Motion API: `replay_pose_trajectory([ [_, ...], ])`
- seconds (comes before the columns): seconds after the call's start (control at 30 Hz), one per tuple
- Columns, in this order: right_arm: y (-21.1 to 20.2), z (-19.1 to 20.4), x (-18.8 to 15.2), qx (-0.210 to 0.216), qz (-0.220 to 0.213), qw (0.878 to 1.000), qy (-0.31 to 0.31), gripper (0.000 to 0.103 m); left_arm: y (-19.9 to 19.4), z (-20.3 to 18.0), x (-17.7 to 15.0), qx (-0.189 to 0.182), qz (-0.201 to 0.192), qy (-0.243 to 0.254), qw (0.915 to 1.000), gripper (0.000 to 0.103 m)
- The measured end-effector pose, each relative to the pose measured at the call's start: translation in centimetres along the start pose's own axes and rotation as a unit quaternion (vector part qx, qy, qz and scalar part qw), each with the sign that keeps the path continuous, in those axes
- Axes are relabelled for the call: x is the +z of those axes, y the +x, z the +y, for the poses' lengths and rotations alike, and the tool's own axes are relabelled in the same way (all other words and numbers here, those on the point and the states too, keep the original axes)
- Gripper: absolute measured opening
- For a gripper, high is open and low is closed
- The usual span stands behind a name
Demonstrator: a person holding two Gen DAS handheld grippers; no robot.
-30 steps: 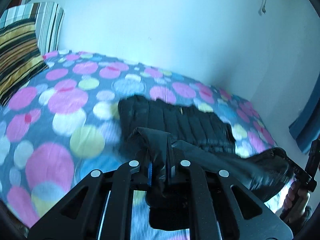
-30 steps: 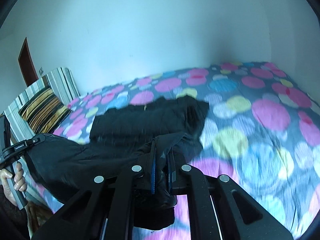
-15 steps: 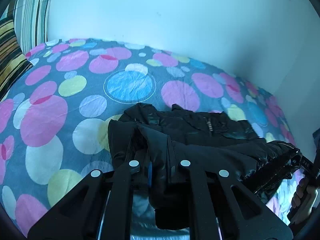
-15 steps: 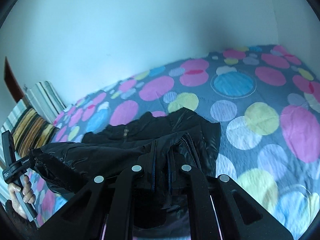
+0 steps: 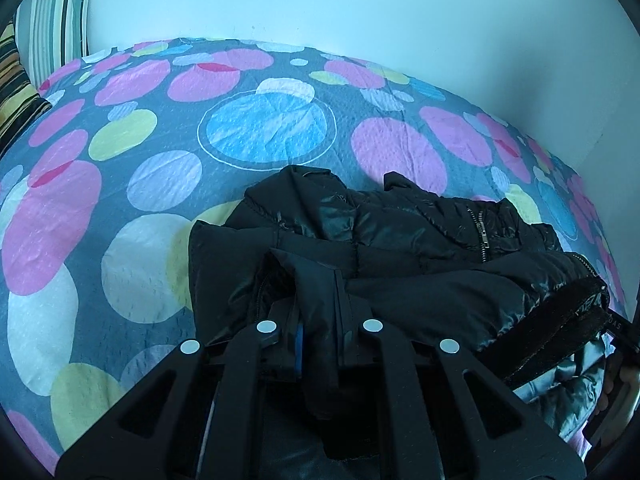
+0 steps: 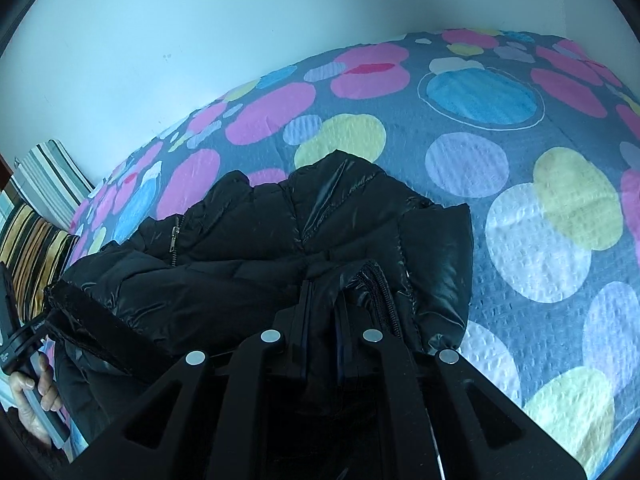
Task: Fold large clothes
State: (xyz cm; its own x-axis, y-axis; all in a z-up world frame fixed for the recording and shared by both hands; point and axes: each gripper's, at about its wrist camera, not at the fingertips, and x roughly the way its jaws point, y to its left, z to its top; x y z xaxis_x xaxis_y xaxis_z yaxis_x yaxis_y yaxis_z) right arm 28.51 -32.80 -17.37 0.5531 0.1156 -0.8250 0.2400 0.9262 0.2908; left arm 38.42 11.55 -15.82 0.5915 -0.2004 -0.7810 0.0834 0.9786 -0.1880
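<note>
A shiny black padded jacket [image 5: 400,240] lies on the dotted bedspread, its near half doubled over the far half, zip pull showing. My left gripper [image 5: 320,320] is shut on a fold of the jacket's near edge, at its left corner. In the right wrist view the same jacket [image 6: 260,248] spreads to the left, and my right gripper [image 6: 324,320] is shut on its right corner beside the zip teeth. Each held corner hangs low over the layer beneath. The other gripper [image 6: 16,344] and the hand holding it show at the far left edge.
The bedspread [image 5: 260,128] with big pink, blue and yellow circles covers the bed around the jacket. Striped pillows [image 5: 48,20] stand at the head of the bed, left. A pale wall [image 6: 200,20] runs close behind the bed. A hand [image 5: 616,384] appears at the right edge.
Both grippers have carried the jacket's near edge forward and down, over the part lying on the bed. The jacket now sits doubled and much nearer the bedspread.
</note>
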Motion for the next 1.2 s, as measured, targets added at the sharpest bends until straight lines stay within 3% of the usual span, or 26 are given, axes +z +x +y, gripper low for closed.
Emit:
replay_pose_trajectory([
  [0.2, -0.4, -0.4, 0.4, 0.019, 0.0, 1.0, 0.012, 0.009, -0.2, -0.2, 0.1, 0.005, 0.0, 0.006, 1.0, 0.011],
  [0.47, -3.4, -2.2, 0.3, 0.062, -0.013, 0.997, 0.038, 0.025, -0.2, -0.2, 0.0, 0.007, 0.002, 0.005, 1.0, 0.011],
  [0.57, -4.9, -2.8, 0.0, 0.069, -0.024, 0.996, 0.04, 0.038, -0.2, -0.1, 0.0, 0.013, 0.004, 0.004, 0.9999, 0.011],
  [0.63, -6.6, -3.4, -0.1, 0.047, -0.054, 0.997, 0.04, 0.058, -0.1, -0.1, 0.1, 0.012, 0.005, 0.001, 0.9999, 0.011],
  [0.73, -8.3, -4.8, -0.2, 0.038, -0.074, 0.995, 0.049, 0.058, -0.7, -0.3, 0.3, 0.008, 0.0, 0.005, 1.0, 0.013],
  [0.83, -8.9, -5.6, -0.4, 0.039, -0.073, 0.995, 0.054, 0.058, -1.8, -0.1, 0.9, -0.017, -0.004, -0.006, 0.9998, 0.026],
  [0.87, -9.0, -5.5, -0.5, 0.034, -0.072, 0.996, 0.049, 0.058, -2.4, 0.2, 1.2, -0.034, -0.004, -0.017, 0.9993, 0.036],
  [0.9, -8.9, -5.4, -0.7, 0.032, -0.071, 0.996, 0.046, 0.058, -3.0, 0.5, 1.4, -0.054, -0.006, -0.029, 0.9981, 0.053],
  [0.97, -8.8, -5.4, -0.9, 0.033, -0.069, 0.996, 0.046, 0.058, -4.5, 0.9, 1.9, -0.052, -0.035, -0.044, 0.9971, 0.085],
  [1.0, -8.7, -5.3, -0.9, 0.035, -0.068, 0.996, 0.047, 0.058, -5.7, 1.2, 2.1, -0.051, -0.063, -0.046, 0.9956, 0.087],
  [1.1, -8.4, -4.8, -1.1, 0.036, -0.066, 0.996, 0.043, 0.058, -7.6, 1.4, 2.9, -0.062, -0.081, -0.03, 0.9944, 0.087],
  [1.2, -8.3, -4.1, -1.1, 0.037, -0.066, 0.996, 0.037, 0.058, -8.3, 1.0, 3.0, -0.041, -0.092, 0.013, 0.9948, 0.087],
])
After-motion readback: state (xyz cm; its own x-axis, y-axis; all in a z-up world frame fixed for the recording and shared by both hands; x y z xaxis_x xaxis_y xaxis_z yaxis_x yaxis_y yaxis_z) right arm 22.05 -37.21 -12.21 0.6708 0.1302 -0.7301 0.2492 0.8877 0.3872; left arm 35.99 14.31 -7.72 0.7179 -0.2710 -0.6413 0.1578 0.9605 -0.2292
